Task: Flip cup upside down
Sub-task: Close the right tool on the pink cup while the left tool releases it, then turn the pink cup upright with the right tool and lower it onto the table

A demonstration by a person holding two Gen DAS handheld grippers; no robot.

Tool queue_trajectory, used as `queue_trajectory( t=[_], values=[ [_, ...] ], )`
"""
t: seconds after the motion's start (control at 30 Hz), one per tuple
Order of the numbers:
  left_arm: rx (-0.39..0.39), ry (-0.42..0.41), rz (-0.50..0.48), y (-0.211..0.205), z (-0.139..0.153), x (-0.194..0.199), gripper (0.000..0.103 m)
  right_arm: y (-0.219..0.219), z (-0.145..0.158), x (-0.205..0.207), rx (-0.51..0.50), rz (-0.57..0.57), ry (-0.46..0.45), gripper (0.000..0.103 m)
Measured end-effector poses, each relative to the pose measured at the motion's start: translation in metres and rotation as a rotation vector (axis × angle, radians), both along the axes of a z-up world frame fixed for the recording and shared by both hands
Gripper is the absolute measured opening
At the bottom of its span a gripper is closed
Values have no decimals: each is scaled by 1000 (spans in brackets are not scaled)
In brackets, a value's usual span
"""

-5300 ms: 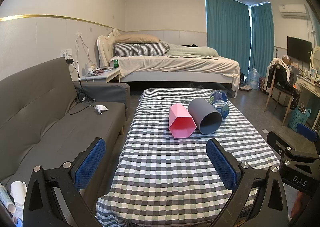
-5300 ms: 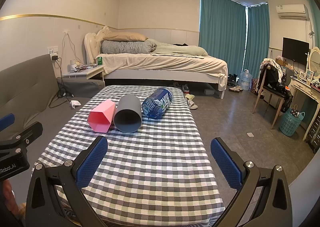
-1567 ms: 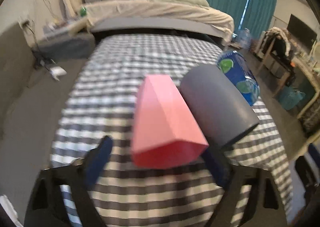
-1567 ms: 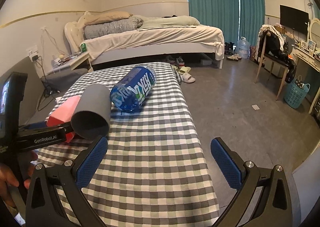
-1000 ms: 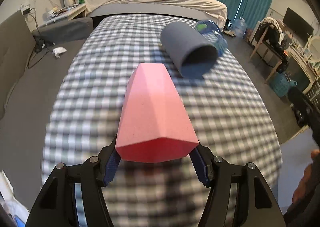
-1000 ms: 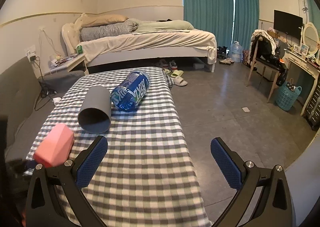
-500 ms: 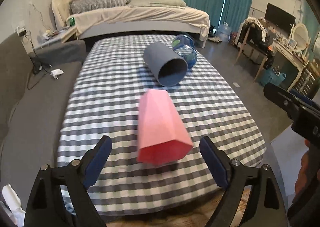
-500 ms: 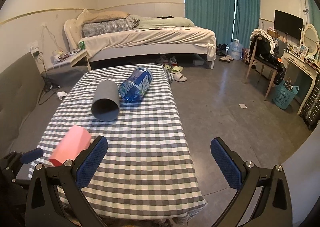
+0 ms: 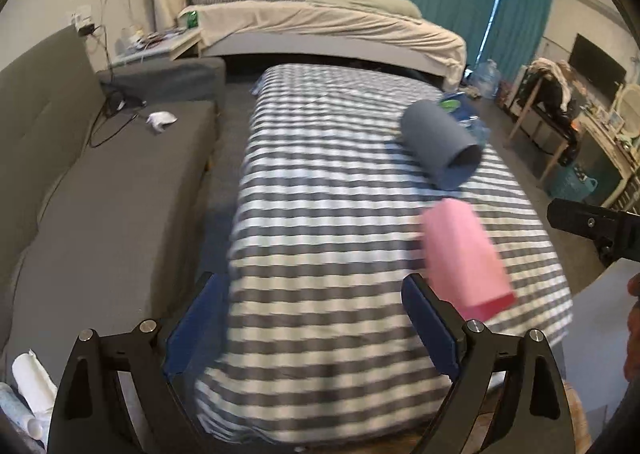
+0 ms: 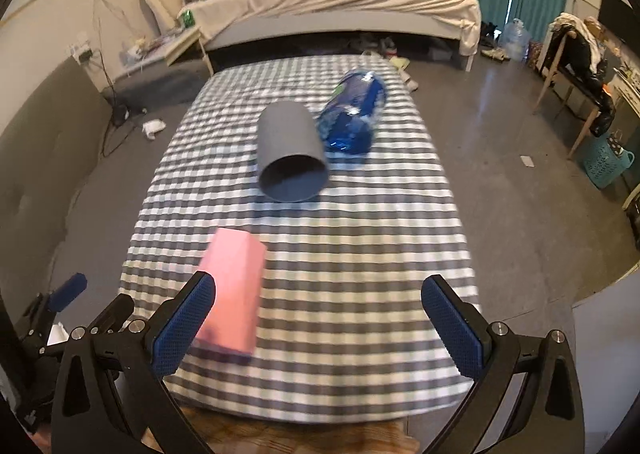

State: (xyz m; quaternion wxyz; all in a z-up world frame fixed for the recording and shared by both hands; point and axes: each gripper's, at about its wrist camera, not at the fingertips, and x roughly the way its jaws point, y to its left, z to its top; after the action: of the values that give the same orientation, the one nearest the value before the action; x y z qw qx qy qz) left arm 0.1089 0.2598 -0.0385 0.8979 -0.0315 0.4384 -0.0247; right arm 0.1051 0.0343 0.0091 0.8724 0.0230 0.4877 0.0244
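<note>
**Pink cup stands free, grey cup waits on its side**

The pink cup point(image 10: 232, 290) stands near the front edge of the checked surface point(image 10: 360, 254), apparently wide end down, clear of both wide, empty claws: left claw point(image 9: 316, 322), right claw point(image 10: 320, 318). The grey cup point(image 10: 290, 150) lies on its side, touching the blue bottle point(image 10: 352, 116).

A sound next grasp likely takes the grey cup across its body, clear of the bottle.

Only the right view shows the bottle whole; the left view shows the sofa point(image 9: 100, 190).

Legible text: none. The blue bottle point(image 10: 352, 114) lying on the table point(image 10: 360, 254) carries a printed label, too blurred to read. No brand marks or numbers can be made out on either tool.
</note>
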Motion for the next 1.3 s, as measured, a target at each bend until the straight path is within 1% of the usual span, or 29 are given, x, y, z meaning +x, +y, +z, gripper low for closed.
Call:
queue_trajectory(
  t=[0.17, 0.23, 0.3, 0.4, 0.5, 0.53, 0.57, 0.6, 0.63, 0.7, 0.8, 0.9, 0.97, 1.07, 1.13, 1.2, 1.3],
  values=[
    [-37, 33, 28, 22, -17, 13, 94, 35, -36, 27, -25, 55, 129, 103],
    [-41, 41, 31, 26, -23, 17, 94, 43, -47, 35, -17, 70, 160, 103],
    [-38, 38, 46, 31, -26, 19, 94, 47, -56, 45, 14, 67, 187, 102],
    [-62, 41, 68, 41, -30, 22, 94, 53, -63, 62, 36, 70, 208, 97],
    [-72, 49, 85, 46, -32, 24, 94, 57, -73, 74, 63, 70, 253, 85],
    [-73, 49, 90, 48, -33, 24, 94, 58, -77, 76, 70, 71, 270, 76],
    [-75, 50, 94, 49, -33, 23, 94, 58, -80, 76, 87, 75, 285, 70],
    [-76, 51, 96, 50, -33, 23, 94, 60, -82, 75, 110, 81, 290, 66],
    [-74, 52, 99, 50, -33, 23, 94, 60, -82, 74, 126, 87, 290, 60],
    [-69, 51, 101, 49, -31, 21, 94, 63, -77, 71, 119, 101, 268, 59],
    [-70, 41, 98, 47, -24, 18, 94, 68, -58, 59, 95, 147, 180, 59],
    [-75, 21, 97, 40, -15, 15, 94, 71, -35, 41, 11, 192, 51, 58],
    [-78, 14, 96, 35, -12, 13, 94, 71, -27, 31, -25, 214, -18, 58],
    [-77, 17, 96, 26, -11, 10, 94, 72, -29, 20, -63, 231, -58, 58],
    [-74, 22, 95, 21, -11, 8, 94, 70, -32, 13, -64, 240, -77, 58],
    [-63, 25, 92, 17, -11, 5, 94, 68, -32, 5, -75, 262, -117, 58],
    [-42, 23, 96, 14, -10, 2, 94, 68, -34, 2, -76, 273, -142, 58]
  ],
)
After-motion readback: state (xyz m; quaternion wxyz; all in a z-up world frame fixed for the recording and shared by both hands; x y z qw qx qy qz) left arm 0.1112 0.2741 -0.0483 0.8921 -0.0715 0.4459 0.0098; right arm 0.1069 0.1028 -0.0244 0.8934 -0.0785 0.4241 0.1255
